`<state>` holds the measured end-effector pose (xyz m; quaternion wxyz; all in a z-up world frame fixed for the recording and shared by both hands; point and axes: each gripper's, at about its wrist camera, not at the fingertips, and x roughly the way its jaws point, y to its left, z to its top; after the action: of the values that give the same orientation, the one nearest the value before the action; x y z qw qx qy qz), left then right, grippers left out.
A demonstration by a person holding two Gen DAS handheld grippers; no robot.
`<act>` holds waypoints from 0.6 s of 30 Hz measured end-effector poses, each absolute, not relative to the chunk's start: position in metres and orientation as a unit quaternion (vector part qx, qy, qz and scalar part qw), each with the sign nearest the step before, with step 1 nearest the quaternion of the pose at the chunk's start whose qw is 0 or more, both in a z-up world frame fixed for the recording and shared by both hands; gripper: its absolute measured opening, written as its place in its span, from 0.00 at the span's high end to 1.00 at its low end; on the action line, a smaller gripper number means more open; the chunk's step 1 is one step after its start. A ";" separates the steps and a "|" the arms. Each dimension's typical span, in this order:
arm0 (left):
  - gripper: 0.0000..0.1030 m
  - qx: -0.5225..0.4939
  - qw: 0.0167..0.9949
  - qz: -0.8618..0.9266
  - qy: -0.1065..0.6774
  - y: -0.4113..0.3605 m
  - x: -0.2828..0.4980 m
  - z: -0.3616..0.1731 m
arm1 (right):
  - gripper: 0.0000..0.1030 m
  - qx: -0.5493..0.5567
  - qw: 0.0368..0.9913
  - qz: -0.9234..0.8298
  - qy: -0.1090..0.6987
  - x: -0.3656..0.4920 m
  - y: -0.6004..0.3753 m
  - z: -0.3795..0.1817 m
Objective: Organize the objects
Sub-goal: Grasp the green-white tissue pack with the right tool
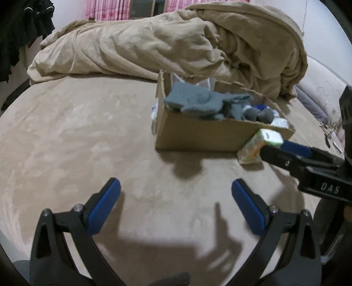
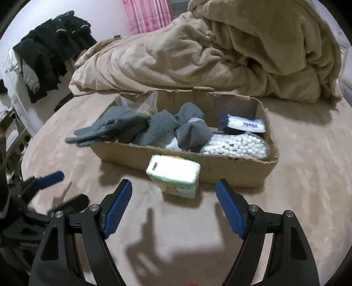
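A cardboard box (image 2: 231, 169) stands on the tan bed; it also shows in the left wrist view (image 1: 198, 136). It holds grey gloves (image 2: 110, 127), grey socks (image 2: 191, 132), a bag of white cotton balls (image 2: 237, 145) and a blue-and-white tissue pack (image 2: 244, 124). A green tissue pack (image 2: 173, 176) lies on the bed against the box's front wall, also seen in the left wrist view (image 1: 259, 145). My right gripper (image 2: 175, 191) is open, just short of this pack. My left gripper (image 1: 176, 189) is open and empty over bare bed, left of the pack.
A crumpled tan duvet (image 2: 209, 55) is piled behind the box. Dark clothes (image 2: 48, 50) hang at the far left beside the bed. A pink curtain (image 2: 147, 15) is at the back. The right gripper's body (image 1: 308, 167) reaches in from the right in the left wrist view.
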<state>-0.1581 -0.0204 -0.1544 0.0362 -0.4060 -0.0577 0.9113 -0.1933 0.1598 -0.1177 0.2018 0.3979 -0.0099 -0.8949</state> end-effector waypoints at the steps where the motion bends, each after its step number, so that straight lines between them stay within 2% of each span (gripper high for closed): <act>1: 0.01 -0.409 0.035 0.910 -0.054 -0.019 -0.160 -0.157 | 0.21 0.398 0.201 -0.895 -0.012 -0.196 0.158 -0.119; 8: 0.01 -0.423 0.028 0.904 -0.049 -0.021 -0.165 -0.173 | 0.21 0.410 0.185 -0.893 -0.019 -0.212 0.150 -0.137; 9: 0.01 -0.423 0.028 0.904 -0.050 -0.021 -0.165 -0.173 | 0.24 0.412 0.186 -0.892 -0.018 -0.212 0.150 -0.140; 11: 0.01 -0.423 0.028 0.905 -0.048 -0.020 -0.164 -0.173 | 0.38 0.415 0.184 -0.891 -0.013 -0.212 0.150 -0.144; 12: 0.01 -0.422 0.028 0.905 -0.048 -0.020 -0.164 -0.173 | 0.51 0.417 0.182 -0.891 -0.013 -0.212 0.152 -0.145; 18: 0.01 -0.414 0.033 0.908 -0.054 -0.020 -0.154 -0.160 | 0.51 0.411 0.180 -0.894 -0.021 -0.206 0.161 -0.138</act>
<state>-0.1542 -0.0195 -0.1604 0.0329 -0.4140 -0.0543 0.9080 -0.2060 0.1608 -0.1384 0.1802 0.4105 -0.0213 -0.8936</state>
